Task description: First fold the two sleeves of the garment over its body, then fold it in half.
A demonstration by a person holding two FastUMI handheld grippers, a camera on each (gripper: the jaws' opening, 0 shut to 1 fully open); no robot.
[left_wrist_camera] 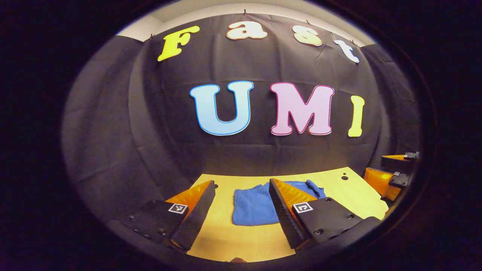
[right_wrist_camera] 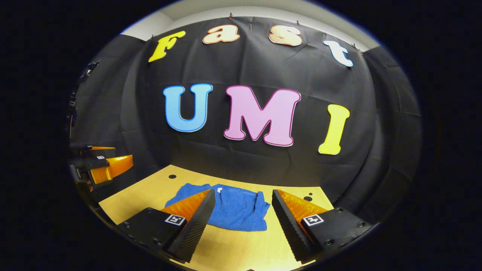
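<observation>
Closest to the lens in the left gripper view, the left hand-held gripper (left_wrist_camera: 241,210) stands released, its two fingers spread wide and holding nothing, hovering above the pale yellow wooden worktop (left_wrist_camera: 244,241). Beyond and partly behind its fingers lies the blue soft-knit garment (left_wrist_camera: 252,207), resting on the worktop near the far edge by the black cloth wall. At the right edge of that view the right hand-held gripper (left_wrist_camera: 393,171) hangs well apart from the cloth.

From the right gripper view, the right hand-held gripper (right_wrist_camera: 243,222) is likewise released and empty, fingers parted over the worktop (right_wrist_camera: 241,248), with the garment (right_wrist_camera: 237,210) ahead between them. It looks bunched and already gathered into a compact shape, with rumpled edges at the right side; whether the sleeves are folded in I cannot tell.

By its look the fabric is light, limp and non-slippery, not fragile, and it will sag and drag rather than keep shape when lifted. A pinch at an outer edge or corner, taking all layers at once, seems the best hold, with both grippers lifting matching corners together so the fold lands flat and square.
</observation>
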